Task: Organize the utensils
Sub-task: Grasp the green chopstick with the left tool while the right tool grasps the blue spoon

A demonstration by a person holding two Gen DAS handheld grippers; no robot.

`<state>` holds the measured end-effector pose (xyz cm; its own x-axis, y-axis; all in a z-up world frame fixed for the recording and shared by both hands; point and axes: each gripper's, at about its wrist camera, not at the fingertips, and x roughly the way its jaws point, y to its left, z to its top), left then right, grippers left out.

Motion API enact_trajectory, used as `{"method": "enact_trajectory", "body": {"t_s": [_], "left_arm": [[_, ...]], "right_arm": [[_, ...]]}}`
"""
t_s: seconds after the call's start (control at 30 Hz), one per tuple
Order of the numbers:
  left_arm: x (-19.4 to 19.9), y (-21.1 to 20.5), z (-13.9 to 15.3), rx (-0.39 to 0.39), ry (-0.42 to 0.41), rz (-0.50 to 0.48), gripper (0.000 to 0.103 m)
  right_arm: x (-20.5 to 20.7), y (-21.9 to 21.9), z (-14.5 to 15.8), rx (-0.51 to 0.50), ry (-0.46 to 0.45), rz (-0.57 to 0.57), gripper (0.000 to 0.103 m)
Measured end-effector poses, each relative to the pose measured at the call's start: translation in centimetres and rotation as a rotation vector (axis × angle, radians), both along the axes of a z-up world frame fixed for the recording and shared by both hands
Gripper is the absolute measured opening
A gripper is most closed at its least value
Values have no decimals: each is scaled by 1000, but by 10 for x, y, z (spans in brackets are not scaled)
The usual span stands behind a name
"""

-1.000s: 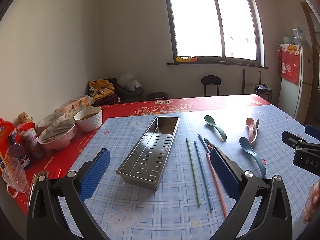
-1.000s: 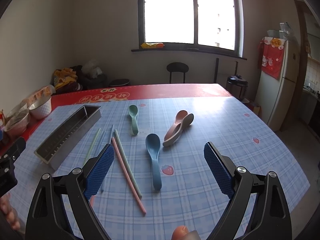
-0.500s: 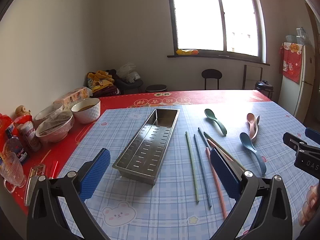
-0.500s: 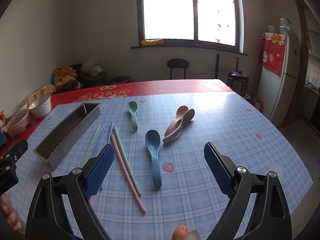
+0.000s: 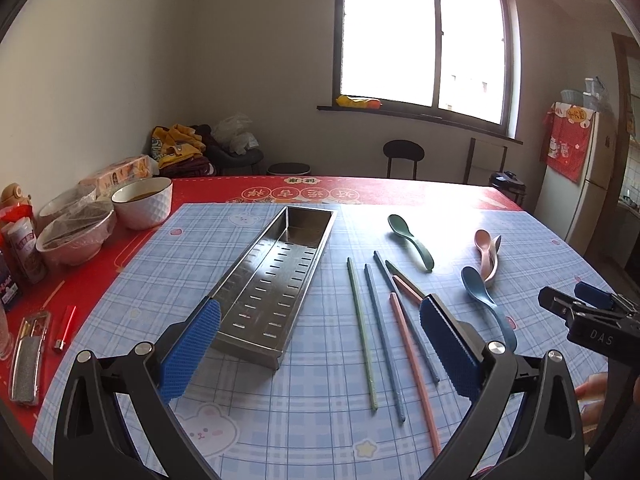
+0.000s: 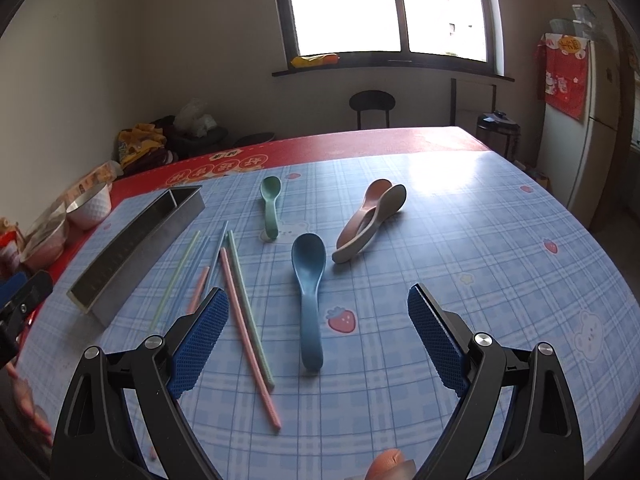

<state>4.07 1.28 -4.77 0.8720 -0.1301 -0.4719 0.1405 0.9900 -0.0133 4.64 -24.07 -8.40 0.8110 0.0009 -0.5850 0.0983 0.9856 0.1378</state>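
In the left wrist view, the tray (image 5: 276,280) is sitting at frame centre, holding nothing. The left gripper (image 5: 320,348) is hovering spread wide and grasping nothing, its left pad just before the tray's near corner. Right of the tray, the chopsticks (image 5: 386,328) are lying loose on the cloth (image 5: 280,420). Further right, the green spoon (image 5: 412,240), blue spoon (image 5: 486,304) and pink spoon (image 5: 485,246) are lying apart from the tray.

In the right wrist view, the right gripper (image 6: 318,332) is hovering released over the blue spoon's handle.

Judgement: nothing is sorted yet; all utensils are awaiting transfer.
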Motion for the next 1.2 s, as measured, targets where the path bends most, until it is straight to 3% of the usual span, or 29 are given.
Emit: {"method": "enact_trajectory", "body": {"t_s": [0.17, 0.33, 0.4, 0.47, 0.53, 0.57, 0.63, 0.93, 1.2], "left_arm": [[11, -15, -14, 64, 23, -38, 96], [35, -31, -32, 128, 120, -57, 96], [46, -35, -38, 125, 150, -92, 84], [62, -42, -45, 114, 217, -140, 54], [85, -45, -54, 73, 314, -183, 32], [96, -46, -59, 51, 355, -183, 23], [113, -46, -66, 29, 400, -166, 17], [161, -56, -79, 113, 453, -128, 16], [166, -59, -86, 136, 438, -158, 17]], "right_arm": [[16, -12, -7, -23, 14, -8, 88], [35, -22, -26, -5, 73, -8, 88], [40, -27, -30, 43, 64, 18, 88], [44, -30, -33, 73, 52, 32, 88], [48, -30, -34, 82, 42, 42, 88], [50, -30, -34, 81, 35, 46, 88], [54, -30, -35, 74, 31, 41, 88], [58, -40, -42, 142, 50, 47, 88], [59, -40, -45, 162, 62, 77, 88]]}}
